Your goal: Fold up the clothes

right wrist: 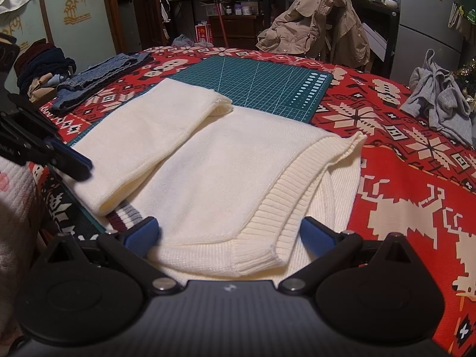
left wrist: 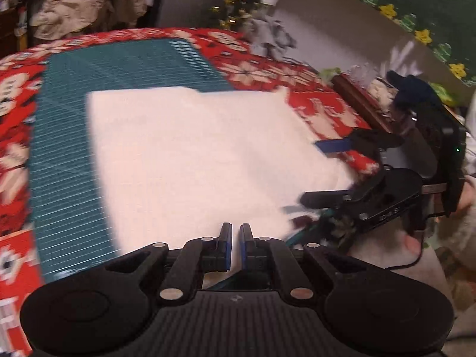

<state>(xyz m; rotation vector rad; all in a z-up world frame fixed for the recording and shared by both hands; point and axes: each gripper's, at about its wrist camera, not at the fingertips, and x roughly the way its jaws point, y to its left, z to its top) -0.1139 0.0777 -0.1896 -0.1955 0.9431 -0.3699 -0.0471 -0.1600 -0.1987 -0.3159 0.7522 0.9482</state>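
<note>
The cream sweater (right wrist: 226, 166) lay spread over the green cutting mat (right wrist: 258, 84) and the red patterned tablecloth (right wrist: 416, 184), with one sleeve (right wrist: 148, 136) folded back across the body and the ribbed hem (right wrist: 297, 190) doubled over at the near right side. The right gripper (right wrist: 229, 235) sat with its jaws spread wide, the blue pads (right wrist: 142, 233) on either side of the near hem corner, not pinching anything. The left gripper (left wrist: 236, 242) was at the sweater's near edge with its fingers almost together (that view was pretty blurry, so whether it had cloth pinched couldn't be told). Folded jeans (right wrist: 98, 80) rested on the far left of the table, a grey garment (right wrist: 437, 101) was crumpled at the right, and a tan jacket (right wrist: 315, 20) hung over a chair behind.
</note>
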